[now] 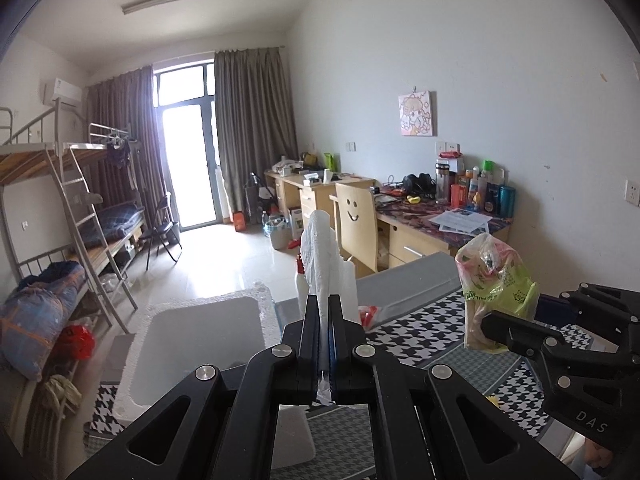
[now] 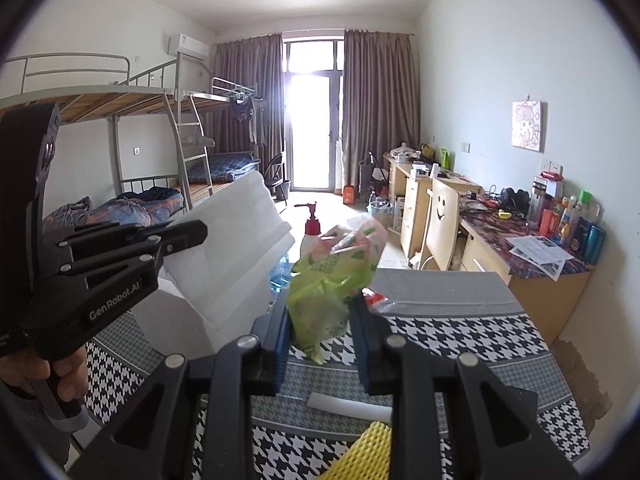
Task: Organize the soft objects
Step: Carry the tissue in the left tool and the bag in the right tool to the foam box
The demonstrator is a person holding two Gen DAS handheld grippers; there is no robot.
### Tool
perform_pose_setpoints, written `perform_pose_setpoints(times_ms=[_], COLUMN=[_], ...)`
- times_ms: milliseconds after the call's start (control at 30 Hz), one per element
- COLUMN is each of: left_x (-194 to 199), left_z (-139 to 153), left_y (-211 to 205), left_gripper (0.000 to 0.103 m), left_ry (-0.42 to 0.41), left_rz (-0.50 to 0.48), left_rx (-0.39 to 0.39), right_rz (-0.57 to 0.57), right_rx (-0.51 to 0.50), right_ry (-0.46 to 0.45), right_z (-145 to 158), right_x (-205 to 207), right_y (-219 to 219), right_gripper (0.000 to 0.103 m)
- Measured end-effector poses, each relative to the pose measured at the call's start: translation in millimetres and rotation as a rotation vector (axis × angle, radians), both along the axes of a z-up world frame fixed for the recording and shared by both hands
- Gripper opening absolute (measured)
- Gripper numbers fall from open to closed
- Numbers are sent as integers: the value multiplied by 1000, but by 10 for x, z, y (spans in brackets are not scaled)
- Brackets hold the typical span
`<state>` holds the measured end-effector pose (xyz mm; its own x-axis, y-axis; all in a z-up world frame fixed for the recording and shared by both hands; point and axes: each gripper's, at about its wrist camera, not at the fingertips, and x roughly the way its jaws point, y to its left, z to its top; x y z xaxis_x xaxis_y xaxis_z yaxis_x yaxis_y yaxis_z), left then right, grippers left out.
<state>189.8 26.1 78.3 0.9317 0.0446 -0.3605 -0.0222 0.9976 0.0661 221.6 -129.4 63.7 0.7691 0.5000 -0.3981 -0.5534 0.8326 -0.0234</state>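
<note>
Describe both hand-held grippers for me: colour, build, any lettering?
Both are matte black linkage frames with silver pivot pins and blue ribbed pads. The left hand-held gripper reads "GenRobot.AI" on its side in the right wrist view; the right hand-held gripper shows "DAS" in the left wrist view.

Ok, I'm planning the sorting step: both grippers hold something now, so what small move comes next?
Probably carry the white foam sheet, pinched in the left gripper, over the foam box just to its left and let go; the right gripper holds the green bag clear meanwhile.
</note>
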Motion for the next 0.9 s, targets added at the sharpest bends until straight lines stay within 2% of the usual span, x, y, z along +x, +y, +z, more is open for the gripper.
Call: perform_pose_setpoints(times_ms=[900], left_x=[92], left_z=[116], left_y=[427], left_gripper=[3], left_ry=[-32], left_rz=[153], left_rx=[-19], right_rz=[130], right_rx=[-29], right_ry=[-24], right_z=[147], right_x=[64], right_y=[457], right_gripper=[32])
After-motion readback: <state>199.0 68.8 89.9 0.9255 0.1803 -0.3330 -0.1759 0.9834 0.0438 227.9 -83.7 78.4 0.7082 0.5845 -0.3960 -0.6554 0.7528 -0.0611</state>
